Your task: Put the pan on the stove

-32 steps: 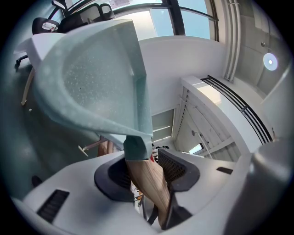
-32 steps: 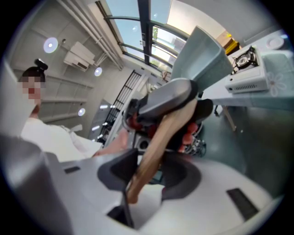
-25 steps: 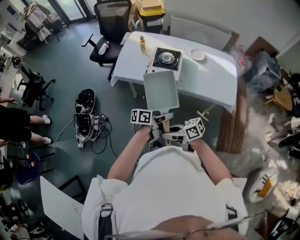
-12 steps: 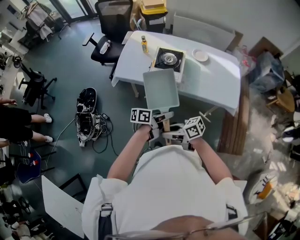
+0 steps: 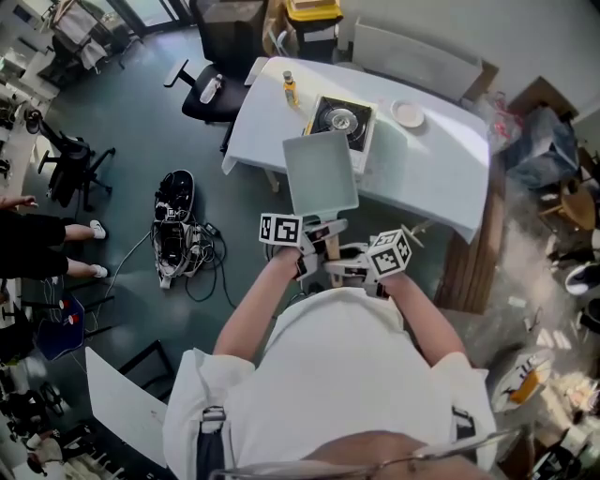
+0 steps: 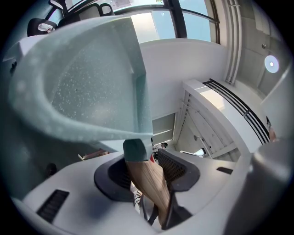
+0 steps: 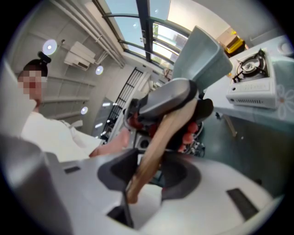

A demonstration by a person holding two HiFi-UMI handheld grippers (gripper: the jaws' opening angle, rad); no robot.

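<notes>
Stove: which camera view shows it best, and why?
Head view: the stove shows its top plainly from above. Right gripper view catches it sideways near the edge; left gripper view shows none of it.

Holding a pale grey-green square metal pan (image 5: 321, 174) out front, above the dark teal floor (image 5: 141, 141), by its wooden handle (image 5: 330, 247). Left hand-held gripper (image 5: 317, 232) and right hand-held gripper (image 5: 345, 272) both at that handle, left nearer the pan. Just beyond, a white desk (image 5: 441, 173) bearing a white portable gas stove with a black top (image 5: 339, 120), a small yellow bottle (image 5: 292, 88) and a small white plate (image 5: 408, 114). Overlapping the stove's near edge with the pan's far rim. Black office chair (image 5: 225, 28) at the desk's far left corner.
</notes>
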